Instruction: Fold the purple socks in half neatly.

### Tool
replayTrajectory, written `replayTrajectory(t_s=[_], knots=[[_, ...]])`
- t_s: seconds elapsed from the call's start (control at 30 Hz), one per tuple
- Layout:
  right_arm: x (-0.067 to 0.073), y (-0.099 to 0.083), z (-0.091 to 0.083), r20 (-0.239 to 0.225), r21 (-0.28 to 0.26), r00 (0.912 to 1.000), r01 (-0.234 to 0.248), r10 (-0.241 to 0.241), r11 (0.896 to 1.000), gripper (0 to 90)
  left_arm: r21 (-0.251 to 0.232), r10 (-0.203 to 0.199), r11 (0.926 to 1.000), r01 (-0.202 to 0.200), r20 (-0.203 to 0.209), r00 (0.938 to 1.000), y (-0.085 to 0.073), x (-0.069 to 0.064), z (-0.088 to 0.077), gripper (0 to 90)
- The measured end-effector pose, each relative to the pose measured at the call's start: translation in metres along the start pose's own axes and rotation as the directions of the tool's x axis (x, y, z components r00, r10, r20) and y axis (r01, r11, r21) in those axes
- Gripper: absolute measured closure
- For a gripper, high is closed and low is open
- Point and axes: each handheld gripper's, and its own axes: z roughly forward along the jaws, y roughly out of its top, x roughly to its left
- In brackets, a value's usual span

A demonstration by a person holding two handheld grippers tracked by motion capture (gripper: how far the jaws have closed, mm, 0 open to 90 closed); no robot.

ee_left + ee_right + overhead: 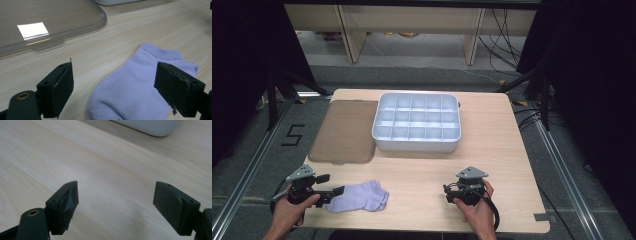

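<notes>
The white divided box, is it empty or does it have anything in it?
Empty. In the high view every compartment of the white divided box shows bare floor, and its clear lid lies off beside it.

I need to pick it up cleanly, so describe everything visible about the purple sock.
The purple sock is a short ankle sock of soft, pale lavender knit with a ribbed cuff. It lies flat and empty on the wooden table, near the front edge at the person's left, in front of the clear lid. The left gripper stands open at its left end, jaws apart over the fabric, not pressing on it. Nothing else touches it.
</notes>
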Motion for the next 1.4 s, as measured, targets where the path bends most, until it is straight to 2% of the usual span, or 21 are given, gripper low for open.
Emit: replayTrajectory(t_s=[0.17,0.23,0.27,0.3,0.37,0.47,0.57,0.6,0.7,0.73,0.77,0.8,0.83,0.9,1.03,1.07,1.13,1.23,1.3,1.33,1.4], knots=[[0.006,0.002,-0.002,-0.03,-0.018,0.9992,-0.027,0.027,0.999,26.8,0.001,0.006,1.0,-0.006,-0.001,1.0,0.0,-0.001,0.001,15.2],[0.007,0.004,-0.002,-0.051,-0.05,0.9986,0.01,-0.013,0.999,31.2,0.008,0.01,0.9999,-0.01,0.002,0.9999,0.0,-0.001,0.001,15.2],[0.007,0.004,-0.002,-0.051,-0.05,0.9986,0.01,-0.013,0.999,31.2,0.008,0.01,0.9999,-0.01,0.002,0.9999,0.0,-0.001,0.001,15.2],[0.013,0.006,-0.001,-0.096,-0.06,0.9954,-0.011,0.005,0.998,33.5,0.007,0.011,0.9999,-0.011,0.0,0.9999,0.0,-0.001,0.001,15.2],[0.019,0.009,0.001,-0.109,-0.066,0.994,0.006,-0.013,0.998,37.7,0.008,0.011,0.9999,-0.011,0.0,0.9999,0.0,-0.001,0.001,15.2],[0.026,0.012,0.001,-0.14,-0.065,0.9902,-0.001,-0.008,0.998,43.2,0.007,0.012,0.9999,-0.012,-0.003,0.9999,0.0,-0.001,0.001,15.2],[0.042,0.02,0.004,-0.192,-0.076,0.9793,0.051,-0.065,0.996,53.9,0.006,0.011,0.9999,-0.011,-0.004,0.9999,0.0,-0.002,0.001,15.3],[0.048,0.024,0.004,-0.218,-0.077,0.974,0.046,-0.061,0.996,58.4,0.011,0.015,0.9998,-0.015,-0.003,0.9999,0.0,-0.002,0.001,15.3],[0.062,0.032,0.008,-0.258,-0.12,0.96,0.08,-0.109,0.99,69.1,0.012,0.016,0.9998,-0.016,-0.005,0.9999,0.0,-0.003,0.002,15.4],[0.062,0.032,0.008,-0.258,-0.12,0.96,0.08,-0.109,0.99,69.1,0.01,0.017,0.9998,-0.017,-0.004,0.9999,0.0,-0.004,0.002,15.4],[0.073,0.039,0.013,-0.294,-0.127,0.9453,0.107,-0.14,0.986,73.9,0.01,0.024,0.9997,-0.024,-0.005,0.9997,0.0,-0.005,0.003,15.5],[0.079,0.041,0.015,-0.315,-0.126,0.938,0.11,-0.145,0.986,75.2,0.01,0.027,0.9996,-0.027,-0.007,0.9996,0.0,-0.007,0.003,15.5],[0.079,0.041,0.015,-0.315,-0.126,0.938,0.11,-0.145,0.986,75.2,0.01,0.027,0.9996,-0.027,-0.007,0.9996,0.0,-0.007,0.003,15.5],[0.098,0.048,0.026,-0.368,-0.132,0.9087,0.159,-0.197,0.978,79.3,0.015,0.037,0.9992,-0.037,-0.008,0.9993,0.0,-0.007,0.003,15.6],[0.119,0.056,0.038,-0.397,-0.125,0.8838,0.215,-0.248,0.968,83.0,0.012,0.037,0.9992,-0.037,-0.007,0.9993,0.0,-0.009,0.003,15.6],[0.123,0.057,0.041,-0.402,-0.122,0.879,0.226,-0.256,0.966,83.8,0.008,0.031,0.9995,-0.031,-0.005,0.9995,-0.001,-0.011,0.004,15.6],[0.127,0.059,0.044,-0.403,-0.123,0.8773,0.23,-0.26,0.965,84.6,0.009,0.041,0.9991,-0.041,0.0,0.9992,-0.001,-0.011,0.004,15.6],[0.14,0.064,0.053,-0.43,-0.125,0.8558,0.258,-0.287,0.958,85.8,0.022,0.05,0.9985,-0.05,0.007,0.9987,0.0,-0.015,0.005,15.7],[0.146,0.066,0.057,-0.439,-0.122,0.8504,0.263,-0.29,0.957,86.1,0.018,0.05,0.9986,-0.05,0.008,0.9987,0.0,-0.017,0.006,15.7],[0.148,0.067,0.06,-0.443,-0.124,0.8425,0.282,-0.307,0.951,86.1,0.018,0.05,0.9986,-0.05,0.008,0.9987,0.0,-0.017,0.006,15.7],[0.152,0.068,0.065,-0.442,-0.121,0.8427,0.283,-0.307,0.952,86.1,0.016,0.055,0.9984,-0.055,0.013,0.9984,0.0,-0.019,0.007,15.7]])
